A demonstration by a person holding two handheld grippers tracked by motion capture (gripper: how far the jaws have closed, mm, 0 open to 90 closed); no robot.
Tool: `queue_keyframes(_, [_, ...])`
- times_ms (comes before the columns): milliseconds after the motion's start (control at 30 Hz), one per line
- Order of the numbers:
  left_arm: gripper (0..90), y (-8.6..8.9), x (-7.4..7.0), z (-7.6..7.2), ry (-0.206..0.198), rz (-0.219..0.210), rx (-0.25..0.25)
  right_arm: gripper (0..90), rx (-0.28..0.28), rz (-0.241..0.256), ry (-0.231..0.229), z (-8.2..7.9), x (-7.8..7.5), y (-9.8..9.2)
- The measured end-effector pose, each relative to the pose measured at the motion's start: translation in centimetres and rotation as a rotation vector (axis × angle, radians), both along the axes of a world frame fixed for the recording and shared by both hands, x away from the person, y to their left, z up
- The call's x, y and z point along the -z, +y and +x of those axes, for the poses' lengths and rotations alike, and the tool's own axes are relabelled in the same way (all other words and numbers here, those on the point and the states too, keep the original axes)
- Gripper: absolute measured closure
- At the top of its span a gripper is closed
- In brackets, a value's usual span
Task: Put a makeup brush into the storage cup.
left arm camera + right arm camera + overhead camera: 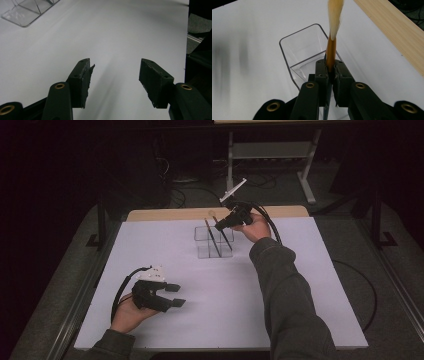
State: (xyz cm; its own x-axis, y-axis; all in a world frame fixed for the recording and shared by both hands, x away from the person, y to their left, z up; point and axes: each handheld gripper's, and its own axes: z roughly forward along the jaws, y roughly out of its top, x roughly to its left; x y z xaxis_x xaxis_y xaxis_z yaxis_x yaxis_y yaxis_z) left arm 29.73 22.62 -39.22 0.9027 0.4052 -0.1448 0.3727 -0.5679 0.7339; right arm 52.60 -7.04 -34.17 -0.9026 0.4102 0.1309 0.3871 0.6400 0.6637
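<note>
the right gripper clenches a brush over the clear holder near the desk's far edge. a tilted lowering could tip the holder. the left gripper gapes, released.

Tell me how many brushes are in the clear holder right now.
2. One brush leans in the clear holder on the left side; the other brush stands just right of it, clamped by the right gripper. More could be hidden.

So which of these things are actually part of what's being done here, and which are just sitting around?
Part of the job:
- right hand-held gripper, shut on the brown-handled brush with pale bristles
- clear plastic divided holder, where the brush is held
- second dark brush standing in that holder

Just sitting around:
- left hand-held gripper, open and idle over the white tabletop
- metal frame behind the table
</note>
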Motion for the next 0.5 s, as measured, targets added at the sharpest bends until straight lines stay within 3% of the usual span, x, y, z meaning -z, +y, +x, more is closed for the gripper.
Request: queue_keyframes(500, [42.0,-0.07,0.14,0.05,0.010,0.005,-0.002,81.7,0.028,-0.010,0.011,-0.34,0.79,-0.65])
